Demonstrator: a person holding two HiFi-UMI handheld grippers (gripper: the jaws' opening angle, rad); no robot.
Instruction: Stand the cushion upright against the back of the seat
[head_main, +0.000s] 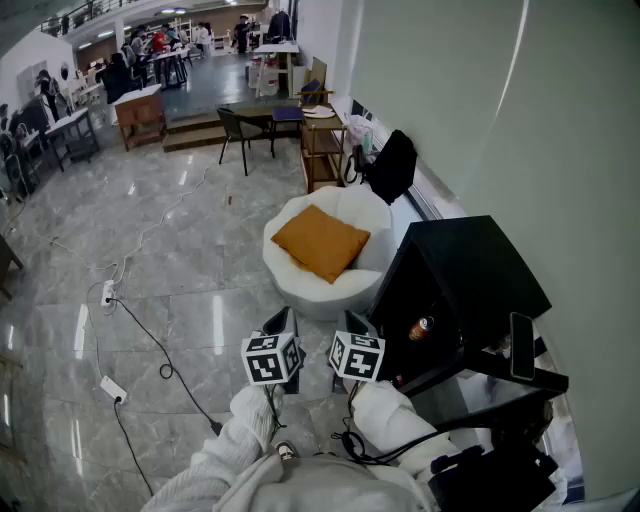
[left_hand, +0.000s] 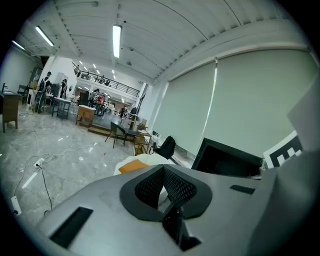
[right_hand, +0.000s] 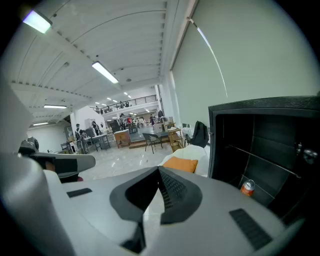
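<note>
Here, one orange cushion (head_main: 320, 242) lies slanted in the hollow of the one white round seat (head_main: 300, 292), a corner pointing to the seat's front rim and its far side near the back. Two claws hang over the floor (head_main: 200, 300), well apart from the seat. The left claw (left_hand: 163, 169) is clenched on nothing, and the right claw (right_hand: 159, 169) is likewise clenched and empty. One black cabinet (head_main: 470, 260) beside the seat holds one orange can (head_main: 420, 327).

Free: glossy grey marble floor (head_main: 200, 300) in front of white round armchair (head_main: 300, 292) | Right: black open-fronted cabinet (head_main: 470, 270) crowds armchair | Left: black floor cables (head_main: 150, 345)
</note>
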